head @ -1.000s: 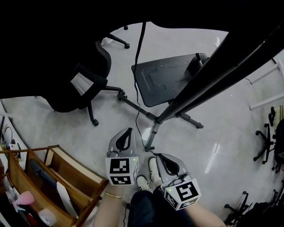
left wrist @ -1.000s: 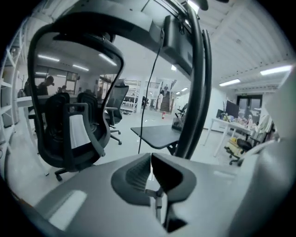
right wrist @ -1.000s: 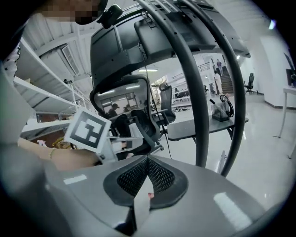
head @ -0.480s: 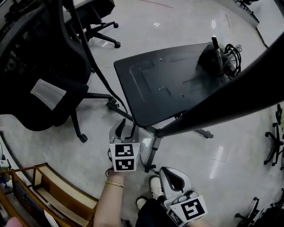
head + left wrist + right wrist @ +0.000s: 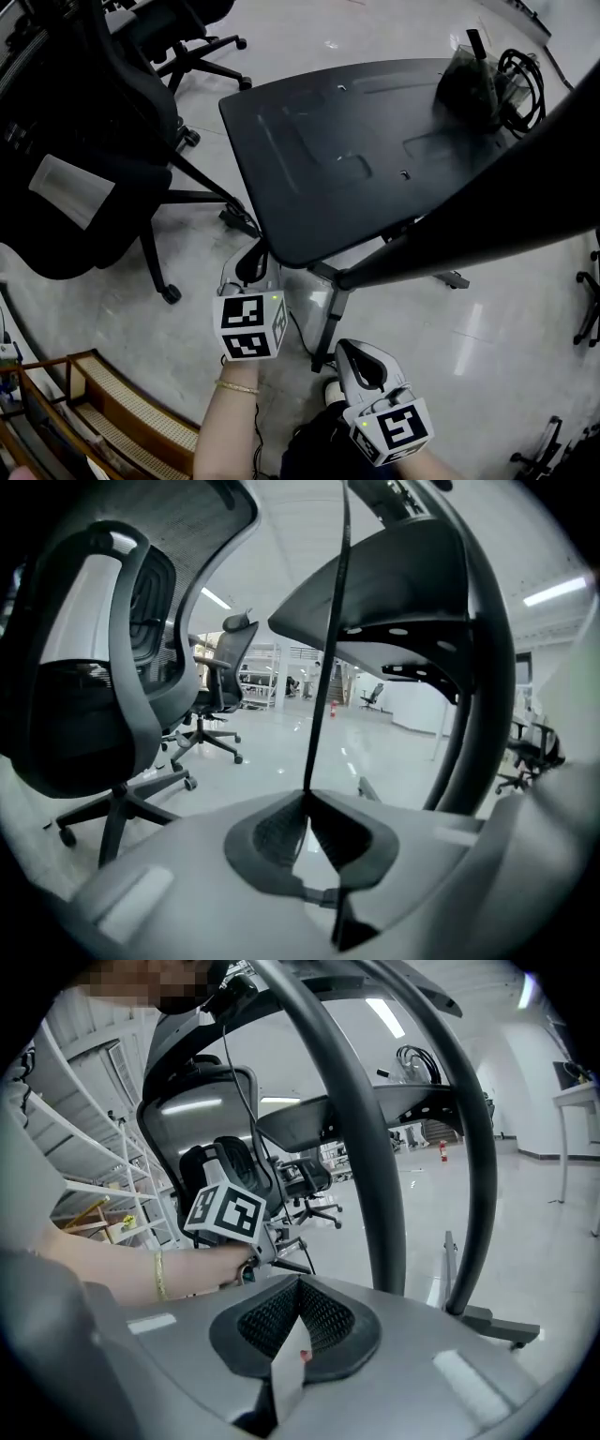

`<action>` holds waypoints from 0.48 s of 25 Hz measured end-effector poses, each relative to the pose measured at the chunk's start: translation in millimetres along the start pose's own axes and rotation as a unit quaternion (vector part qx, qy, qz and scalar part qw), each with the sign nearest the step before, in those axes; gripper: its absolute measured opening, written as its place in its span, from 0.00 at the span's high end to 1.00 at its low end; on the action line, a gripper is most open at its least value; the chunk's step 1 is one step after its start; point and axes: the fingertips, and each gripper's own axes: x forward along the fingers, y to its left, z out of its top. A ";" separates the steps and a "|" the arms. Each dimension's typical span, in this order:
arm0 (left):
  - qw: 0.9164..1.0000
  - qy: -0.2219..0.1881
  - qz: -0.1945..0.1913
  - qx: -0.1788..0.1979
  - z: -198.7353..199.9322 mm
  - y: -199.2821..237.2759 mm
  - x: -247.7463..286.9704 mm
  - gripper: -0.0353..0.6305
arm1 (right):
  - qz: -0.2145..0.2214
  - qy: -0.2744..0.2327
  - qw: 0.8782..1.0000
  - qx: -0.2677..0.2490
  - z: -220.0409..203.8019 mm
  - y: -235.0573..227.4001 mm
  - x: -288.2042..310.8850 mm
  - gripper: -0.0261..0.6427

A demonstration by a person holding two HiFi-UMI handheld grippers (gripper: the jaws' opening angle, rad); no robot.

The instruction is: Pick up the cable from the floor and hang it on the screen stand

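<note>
Cable [image 5: 323,667] is the thin black line in the left gripper view. It comes out from between the jaw tips and goes straight up toward 12 o'clock, past the edge of a flat black plate. The left gripper [image 5: 307,797] has just been closing its jaws. Now they pinch the cable between their tips.

In the head view the left gripper [image 5: 251,267] sits just beside the near corner of the screen stand [image 5: 347,159], at about 7 o'clock from the big black plate. A thick dark pole of the stand slants away toward 2 o'clock. A coil of wires [image 5: 520,80] lies on the far end of the plate, at 1 o'clock. A black office chair [image 5: 84,178] stands on the floor [image 5: 487,319] at 10 o'clock from the left gripper.

The right gripper [image 5: 354,352] is at 4 o'clock from the left one, near a leg of the stand. Its jaws are pressed together with nothing between them. A wooden shelf [image 5: 112,412] fills the corner at 7 o'clock. A thin gold bracelet [image 5: 239,387] is on the left wrist.
</note>
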 end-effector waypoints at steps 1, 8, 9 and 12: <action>1.000 0.001 0.000 -0.008 -0.2 0.5 -3.0 0.92 | -0.001 0.002 1.000 -0.002 -2.2 -1.3 2.6 0.96; 0.999 0.012 0.018 -0.031 -5.5 8.2 -45.4 0.92 | -0.005 -0.014 0.999 -0.037 -23.3 -9.2 60.6 0.96; 0.999 0.010 0.020 -0.030 -4.5 10.1 -51.8 0.92 | 0.002 -0.016 0.999 -0.043 -32.2 -7.9 75.6 0.96; 0.999 0.001 0.016 -0.029 -3.9 16.1 -67.0 0.92 | 0.017 0.002 0.997 -0.070 -70.7 -4.5 126.6 0.96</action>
